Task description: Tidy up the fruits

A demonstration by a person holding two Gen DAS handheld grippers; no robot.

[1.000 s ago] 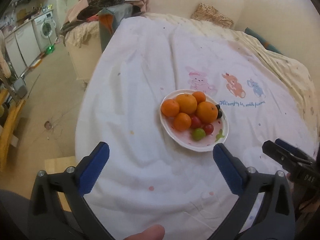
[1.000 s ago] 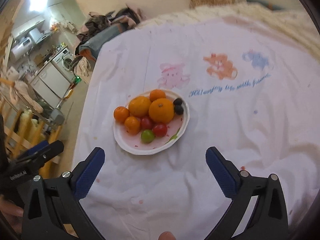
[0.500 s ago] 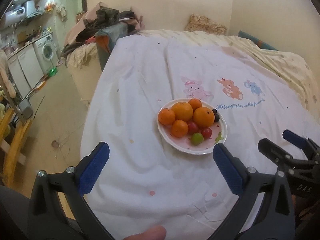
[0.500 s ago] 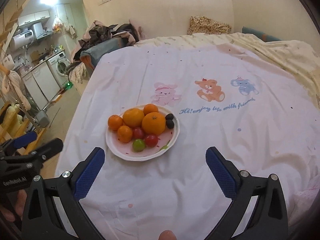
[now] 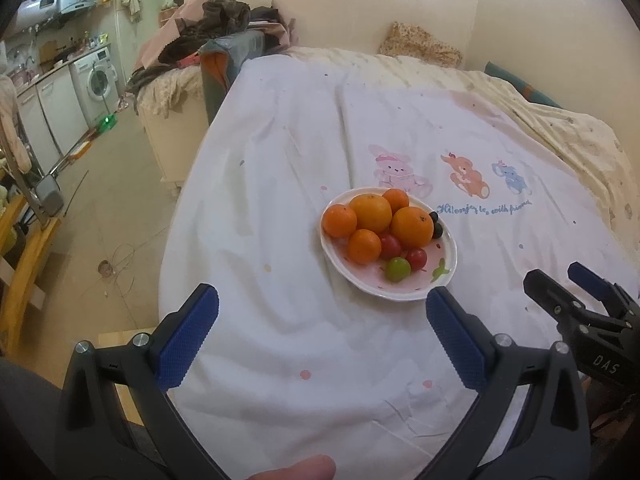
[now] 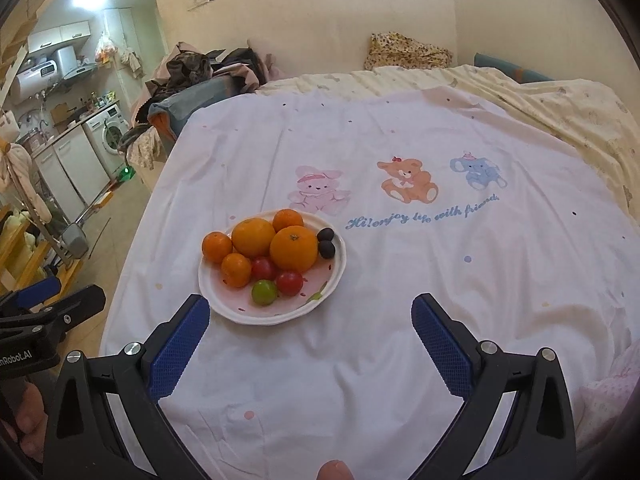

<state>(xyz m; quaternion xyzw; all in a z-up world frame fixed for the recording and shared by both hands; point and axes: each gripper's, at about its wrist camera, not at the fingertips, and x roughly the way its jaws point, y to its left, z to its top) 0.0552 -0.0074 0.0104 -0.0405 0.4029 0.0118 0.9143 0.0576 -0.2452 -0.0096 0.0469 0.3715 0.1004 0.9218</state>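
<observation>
Fruits [image 6: 276,258] sit heaped on the plate [image 6: 334,276] — oranges behind, tomatoes in front — on the white sheet [image 6: 440,280]. Left gripper [image 5: 320,332] and right gripper [image 6: 310,330] hover short, jaws wide and empty, likely for approach.

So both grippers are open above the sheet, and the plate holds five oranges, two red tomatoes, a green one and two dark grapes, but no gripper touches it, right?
Nearly: the plate holds four oranges, not five, as the right wrist view shows. The rest stands.

A bed [image 6: 460,288] under a white printed sheet carries one plate [image 6: 338,268] of fruit.
</observation>
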